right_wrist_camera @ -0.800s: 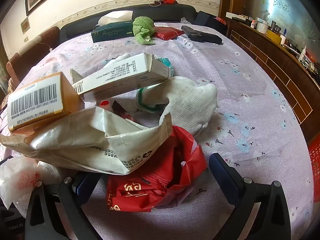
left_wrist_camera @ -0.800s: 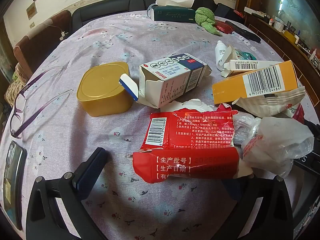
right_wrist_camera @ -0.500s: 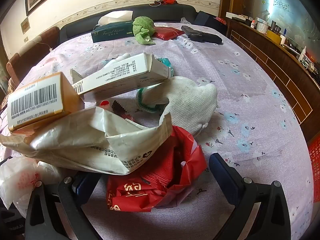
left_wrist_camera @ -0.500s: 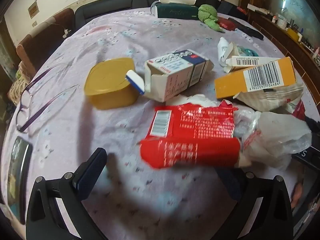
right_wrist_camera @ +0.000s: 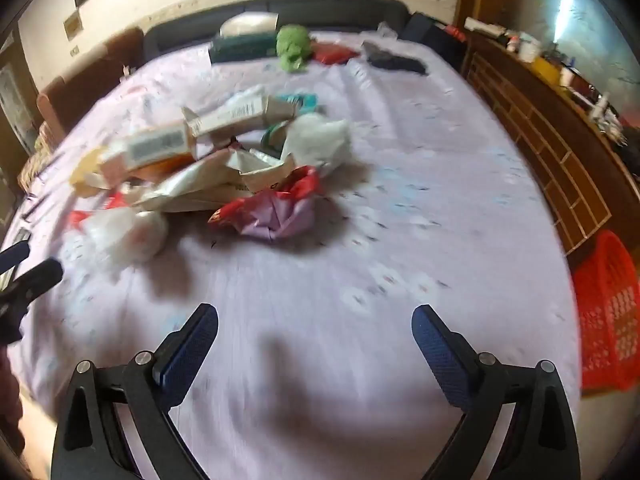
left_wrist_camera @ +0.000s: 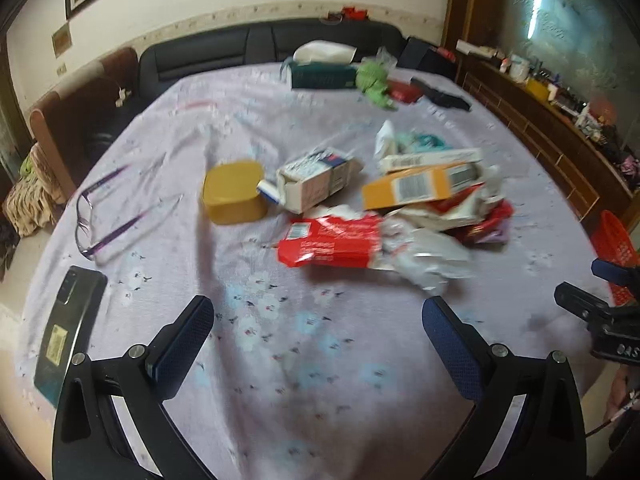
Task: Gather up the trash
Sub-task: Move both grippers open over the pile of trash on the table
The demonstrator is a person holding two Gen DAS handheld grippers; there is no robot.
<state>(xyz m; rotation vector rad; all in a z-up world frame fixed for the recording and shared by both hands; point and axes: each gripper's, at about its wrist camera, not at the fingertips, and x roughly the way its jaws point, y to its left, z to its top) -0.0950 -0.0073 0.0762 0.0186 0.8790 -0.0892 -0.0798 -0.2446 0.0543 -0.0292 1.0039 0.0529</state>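
We hold the left hand-held gripper (left_wrist_camera: 318, 322) and right hand-held gripper (right_wrist_camera: 315, 326) tilted downward, jaws spread wide and empty, over the cloth-covered counter (left_wrist_camera: 280, 360). Beyond them lies the trash pile (left_wrist_camera: 400, 208): crinkled red wrapper (left_wrist_camera: 330, 240), cardboard cartons, clear plastic. Motion blur obscures the print. A red mesh basket (right_wrist_camera: 608, 312) is cut off at right.
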